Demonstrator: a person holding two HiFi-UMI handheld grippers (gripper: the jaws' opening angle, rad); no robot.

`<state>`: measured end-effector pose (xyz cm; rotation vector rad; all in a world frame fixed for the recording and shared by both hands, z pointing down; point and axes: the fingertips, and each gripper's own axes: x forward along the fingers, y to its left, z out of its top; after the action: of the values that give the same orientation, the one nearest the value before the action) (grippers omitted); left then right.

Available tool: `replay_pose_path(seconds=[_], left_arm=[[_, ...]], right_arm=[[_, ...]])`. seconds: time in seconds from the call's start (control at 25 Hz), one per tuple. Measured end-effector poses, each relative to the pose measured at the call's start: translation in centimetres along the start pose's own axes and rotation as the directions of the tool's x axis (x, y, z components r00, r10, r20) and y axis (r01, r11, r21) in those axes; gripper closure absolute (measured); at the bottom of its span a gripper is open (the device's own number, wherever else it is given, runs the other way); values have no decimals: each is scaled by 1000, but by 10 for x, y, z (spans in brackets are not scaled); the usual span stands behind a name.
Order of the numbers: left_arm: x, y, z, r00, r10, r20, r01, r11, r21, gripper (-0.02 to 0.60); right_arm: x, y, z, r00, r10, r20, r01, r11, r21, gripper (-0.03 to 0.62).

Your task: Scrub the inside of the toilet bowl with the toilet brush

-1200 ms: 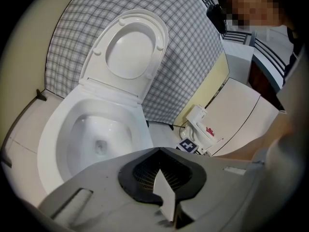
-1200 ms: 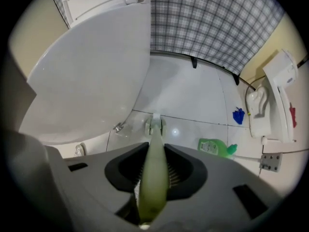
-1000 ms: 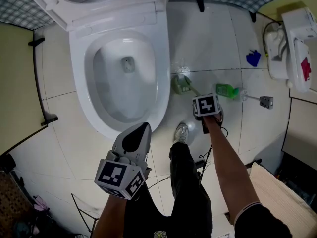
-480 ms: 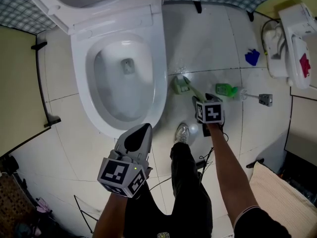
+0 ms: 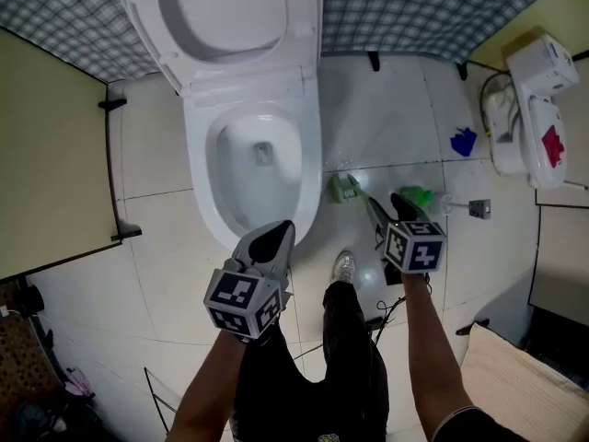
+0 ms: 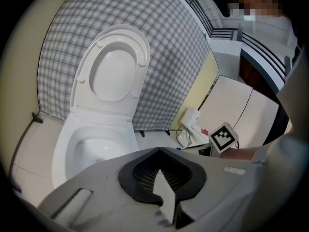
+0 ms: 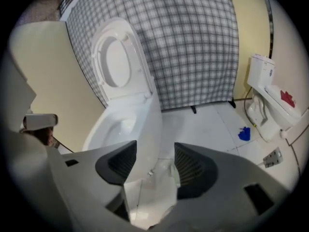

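- White floor tiles (image 5: pixel 156 274) and a grey checked wall (image 5: pixel 414 7) enclose the work area; a pale yellow partition (image 5: pixel 46 155) stands to the left of the toilet (image 5: pixel 204 191).
- Toilet: the lid and seat (image 5: pixel 225 12) are raised against the checked wall. The bowl (image 5: pixel 241 178) is open, and neither tool is inside it.
- Left gripper (image 5: pixel 276 235): it hangs over the near rim of the toilet. Its jaws are pressed together with nothing between them.
- Shoe (image 5: pixel 343 267): the person's foot stands on the tiles just right of the toilet's front edge.
- Toilet brush (image 5: pixel 345 189): it lies on the floor just right of the toilet base, outside the bowl, with its green head nearest the toilet. Neither gripper holds it.
- Right gripper (image 5: pixel 386 208): it hangs above the floor to the right of the toilet, over the brush's handle end. Its jaws have just been opening and stand wide apart; only floor tile and the toilet's side show in the gap.
- Green object (image 5: pixel 416 194): it lies on the floor further right of the toilet, beyond the right gripper.
- Blue object (image 5: pixel 463 142): it lies on the tiles well right of the toilet.
- White fixture (image 5: pixel 529 109): it stands at the far right and carries a red mark.
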<state>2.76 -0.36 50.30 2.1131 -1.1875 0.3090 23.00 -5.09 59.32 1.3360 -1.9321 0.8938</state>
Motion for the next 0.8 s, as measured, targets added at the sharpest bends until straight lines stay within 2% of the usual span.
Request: replay_pose_path(seconds=[0.12, 0.16, 0.2, 0.24, 0.32, 0.4, 0.44, 0.56, 0.8], left_arm=[[-20, 1, 37, 999, 16, 34, -18, 999, 43, 572], [-28, 0, 48, 999, 21, 50, -24, 998, 50, 572], [-36, -3, 60, 997, 22, 67, -26, 998, 51, 572], [-44, -6, 70, 996, 21, 86, -26, 999, 47, 572], [-60, -11, 91, 993, 21, 120, -27, 999, 45, 572], [-77, -15, 112, 988, 24, 151, -32, 998, 51, 572], [-85, -16, 123, 985, 25, 168, -35, 998, 56, 572], [-111, -27, 150, 975, 19, 219, -36, 997, 74, 572], [-175, -54, 197, 949, 0, 315, -41, 991, 125, 572]], right_arm=[[-42, 47, 61, 982, 110, 153, -102, 993, -60, 340], [-59, 64, 82, 965, 150, 215, -136, 987, -81, 383], [-77, 81, 102, 941, 192, 280, -171, 980, -98, 392], [-96, 99, 119, 911, 237, 338, -211, 971, -115, 436], [-128, 134, 148, 849, 322, 419, -283, 946, -155, 483], [-152, 165, 169, 810, 378, 448, -313, 925, -216, 510], [-162, 180, 177, 798, 399, 451, -317, 915, -250, 544], [-193, 220, 195, 760, 467, 452, -338, 878, -338, 583], [-261, 276, 222, 674, 566, 475, -378, 817, -437, 592]])
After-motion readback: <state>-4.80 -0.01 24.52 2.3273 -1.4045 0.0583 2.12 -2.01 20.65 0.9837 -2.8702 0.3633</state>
